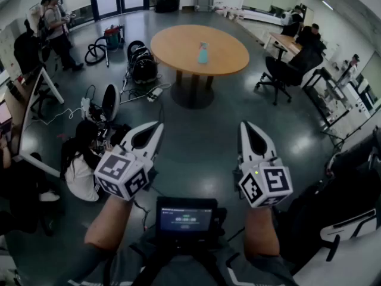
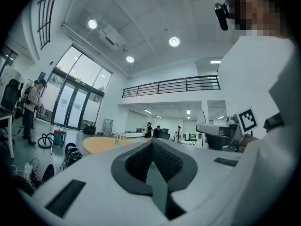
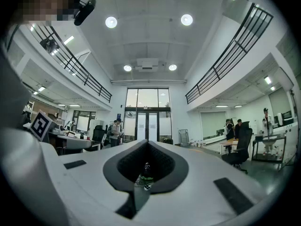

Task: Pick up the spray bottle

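Note:
A small teal spray bottle (image 1: 203,53) stands upright near the middle of a round wooden table (image 1: 223,58) far across the floor. In the left gripper view the spray bottle (image 2: 116,144) shows as a tiny shape on the table (image 2: 99,145). My left gripper (image 1: 158,126) and right gripper (image 1: 244,126) are held out level side by side, well short of the table and pointing toward it. Both have their jaws closed together with nothing between them, as the left gripper (image 2: 152,143) and right gripper (image 3: 147,143) show in their own views.
Black round equipment and cables (image 1: 141,63) lie on the floor left of the table. A person (image 1: 80,162) sits on the floor at my left. A black office chair (image 1: 284,71) stands right of the table, with desks and people beyond. A small screen (image 1: 186,217) hangs at my chest.

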